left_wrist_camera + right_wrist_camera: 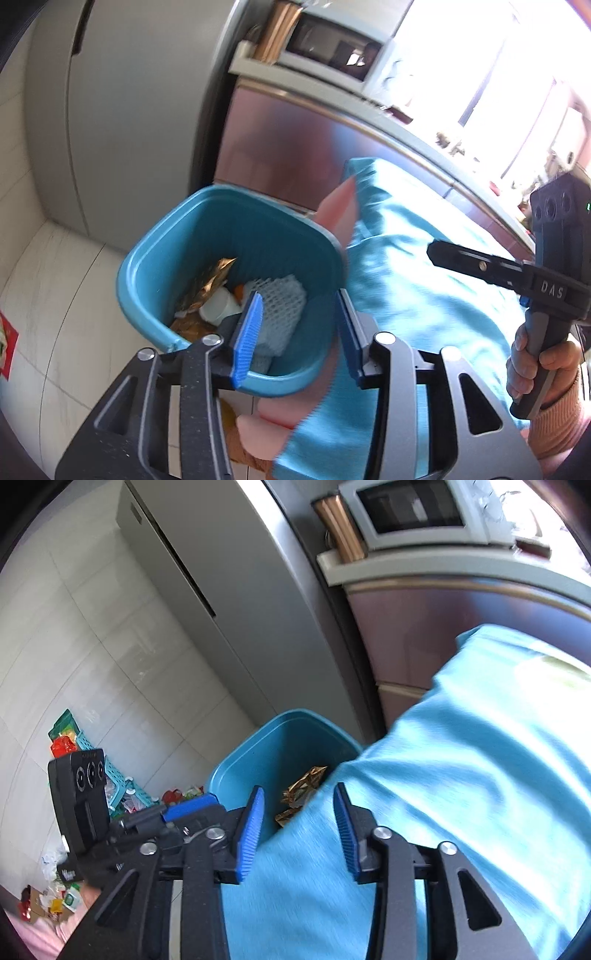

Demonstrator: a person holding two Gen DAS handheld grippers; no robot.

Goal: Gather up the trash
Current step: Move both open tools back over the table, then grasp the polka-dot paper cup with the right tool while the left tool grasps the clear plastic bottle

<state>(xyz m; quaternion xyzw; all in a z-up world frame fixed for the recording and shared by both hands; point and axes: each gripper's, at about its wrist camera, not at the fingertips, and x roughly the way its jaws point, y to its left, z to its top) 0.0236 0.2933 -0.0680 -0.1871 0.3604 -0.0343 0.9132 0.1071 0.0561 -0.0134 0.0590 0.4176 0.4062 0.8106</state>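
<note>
Landmark is the blue trash bin [236, 236]. Left of bin in right wrist view: floor [110, 672] with scattered wrappers [51, 897], a teal slotted basket [118, 779] and red-green packets [62, 738] lying well apart from bin. Left gripper [295, 332] hovers over bin's near rim, jaws wide apart, nothing between them; left pad sits above bin opening, right pad just outside the rim. Inside bin: gold foil wrapper [210, 280], white cup [218, 306], orange bit beside it, blue-white mesh foam [280, 302] toward the right wall. Behind bin: grey fridge [129, 110]; right of that a pinkish cabinet [280, 147] with microwave [332, 44] on the bench above it. Right of bin: person's light blue clothing [424, 295] pressed against bin's right side, pink cloth edge touching rim. Right gripper [299, 830] is over the blue clothing at bin's right edge, jaws wide apart, empty. Far right in left wrist view: person's right hand [543, 369] gripping the handle.
</note>
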